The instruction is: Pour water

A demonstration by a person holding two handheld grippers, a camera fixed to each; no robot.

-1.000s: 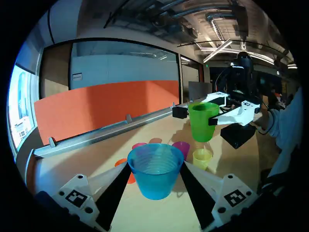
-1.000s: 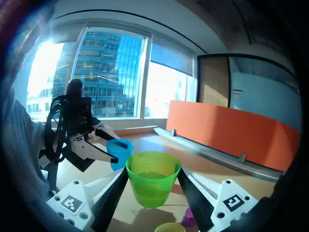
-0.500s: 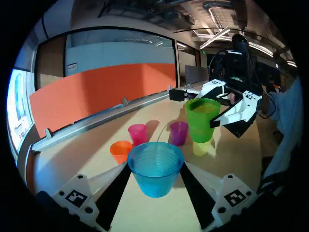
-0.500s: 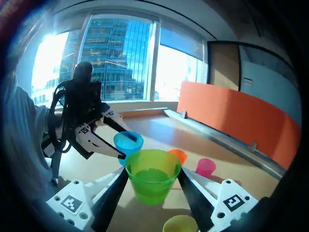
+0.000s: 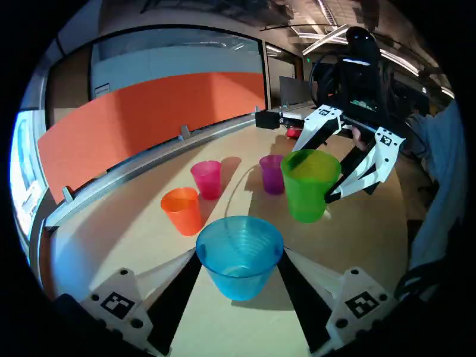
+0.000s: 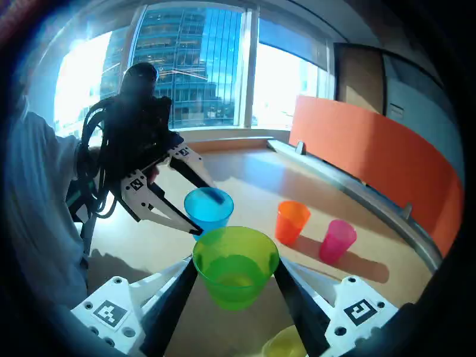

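My left gripper [image 5: 240,257] is shut on a translucent blue cup [image 5: 240,271], held upright above the table; a trace of liquid shows at its bottom. My right gripper [image 6: 235,268] is shut on a green cup [image 6: 235,276] with water in its lower part. In the left gripper view the green cup [image 5: 309,184] hangs upright to the right of and beyond the blue one, between the right gripper's white fingers [image 5: 363,172]. In the right gripper view the blue cup [image 6: 208,208] sits just behind the green cup's rim, in the left gripper [image 6: 202,209].
Orange [image 5: 183,209], pink [image 5: 207,178] and purple [image 5: 272,174] cups stand on the wooden table [image 5: 357,238]. A yellow cup [image 6: 287,344] sits below the green one. An orange partition [image 5: 149,119] and a metal rail run along the far edge. A person's sleeve [image 6: 35,196] is at the left.
Both views have tipped down toward the table, so the small cups on it show more fully. The green cup has come lower and closer to the blue cup. Both cups stay gripped.
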